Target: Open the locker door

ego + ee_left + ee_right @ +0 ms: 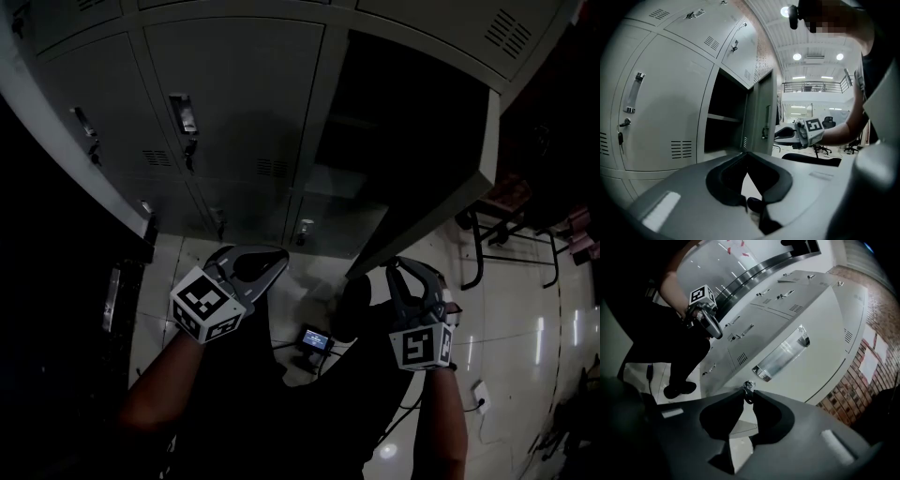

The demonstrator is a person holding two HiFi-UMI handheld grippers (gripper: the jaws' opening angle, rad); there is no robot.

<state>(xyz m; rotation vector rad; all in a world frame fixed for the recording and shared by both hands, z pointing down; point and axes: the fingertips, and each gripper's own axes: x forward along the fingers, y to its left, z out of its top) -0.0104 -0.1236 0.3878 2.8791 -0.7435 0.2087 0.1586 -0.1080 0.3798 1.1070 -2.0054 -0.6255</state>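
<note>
The grey locker door (441, 169) stands swung out, with its dark compartment (403, 103) showing behind it. In the left gripper view the same compartment (726, 117) and door (761, 117) lie ahead. My right gripper (417, 281) is at the door's outer face (820, 333), just below its metal pull handle (780, 355). The lock and its small key (749, 386) sit right at that gripper's tips (747, 394), and the jaws stand slightly apart around the key. My left gripper (246, 272) hangs before the closed lockers, and its jaws (746, 152) meet with nothing between them.
Closed lockers (234, 94) with handles and vents fill the wall to the left. On the tiled floor lie a small device with a lit screen (314, 339), cables and a socket (478, 398). A metal frame (487, 234) stands to the right.
</note>
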